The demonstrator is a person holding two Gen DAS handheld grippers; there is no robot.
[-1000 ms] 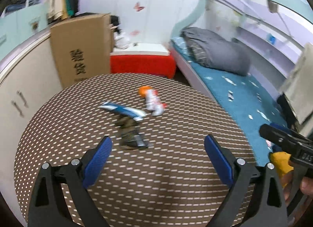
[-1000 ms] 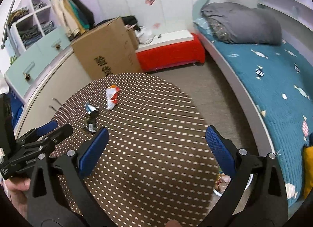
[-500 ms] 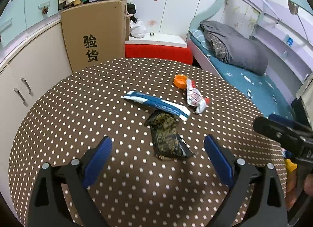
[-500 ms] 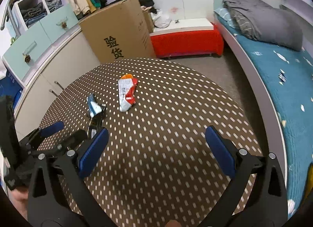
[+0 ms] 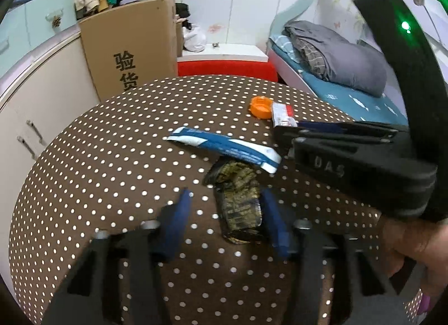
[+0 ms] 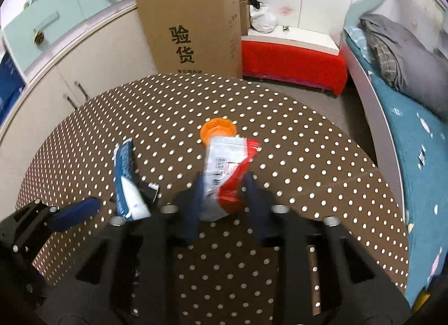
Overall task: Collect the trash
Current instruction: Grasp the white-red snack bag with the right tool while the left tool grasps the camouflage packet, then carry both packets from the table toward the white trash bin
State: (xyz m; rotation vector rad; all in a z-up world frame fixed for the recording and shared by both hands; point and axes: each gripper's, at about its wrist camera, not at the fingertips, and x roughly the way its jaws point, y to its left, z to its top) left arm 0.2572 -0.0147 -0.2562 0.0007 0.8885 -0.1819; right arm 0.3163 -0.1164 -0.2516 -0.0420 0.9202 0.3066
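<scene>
Both grippers are low over the table (image 5: pixel 84 157), each straddling one piece of trash so that the jaws can close from either side. The left gripper (image 5: pixel 226 220) is spread around the dark wrapper (image 5: pixel 238 199); its right finger sits just beside the wrapper, and contact cannot be confirmed. The right gripper (image 6: pixel 222 199) brackets the red-and-white packet (image 6: pixel 226 168), jaws narrowed close against it; a firm pinch cannot be confirmed because of blur. The blue pouch (image 5: pixel 224 148) overlaps the wrapper's far end, and the orange cap (image 6: pixel 218 129) lies at the packet's far end. The round table carries a brown polka-dot cloth. Behind it stand a cardboard box (image 6: pixel 193 28), a red bench (image 6: pixel 291 61) and a bed (image 5: pixel 350 92).
</scene>
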